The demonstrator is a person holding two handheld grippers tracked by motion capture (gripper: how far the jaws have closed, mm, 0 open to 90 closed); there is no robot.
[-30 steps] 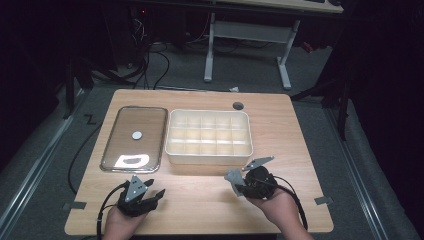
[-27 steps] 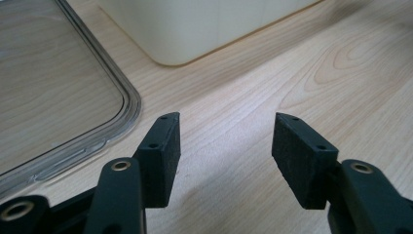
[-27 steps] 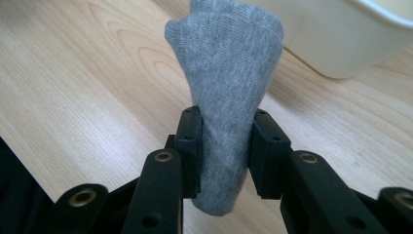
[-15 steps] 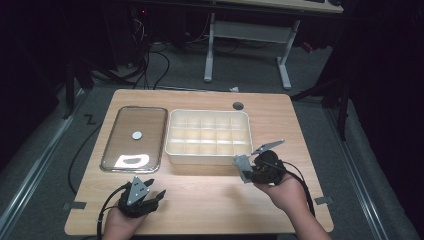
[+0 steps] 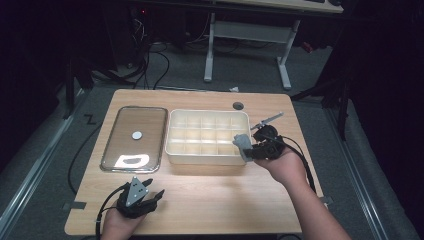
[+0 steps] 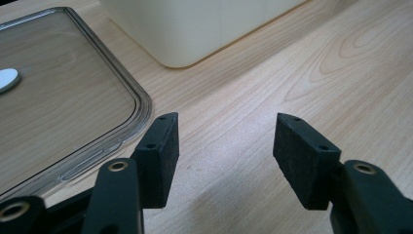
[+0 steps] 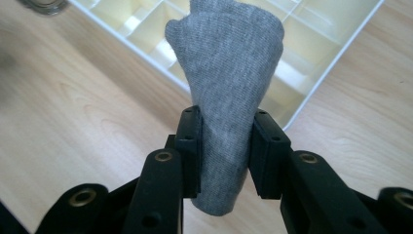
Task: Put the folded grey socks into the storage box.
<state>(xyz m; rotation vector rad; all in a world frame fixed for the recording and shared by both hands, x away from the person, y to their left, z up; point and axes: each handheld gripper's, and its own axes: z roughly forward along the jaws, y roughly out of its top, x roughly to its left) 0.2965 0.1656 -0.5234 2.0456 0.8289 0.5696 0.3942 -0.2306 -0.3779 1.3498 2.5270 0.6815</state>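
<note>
The right tool [image 7: 221, 146] squeezes a soft grey rolled sock [image 7: 229, 92] above the near right corner of the cream plastic box with little square rooms [image 5: 207, 132], and if the squeeze loosens, the sock could drop onto the wooden surface [image 5: 210, 195] instead.

The left tongs [image 5: 134, 196] are black, with a grey three-cornered plate on top and a black cable behind. The right tongs [image 7: 225, 142] have black jaws with flat rough pads, small holes and brass-coloured rivets. Both forearms are without sleeves.
</note>
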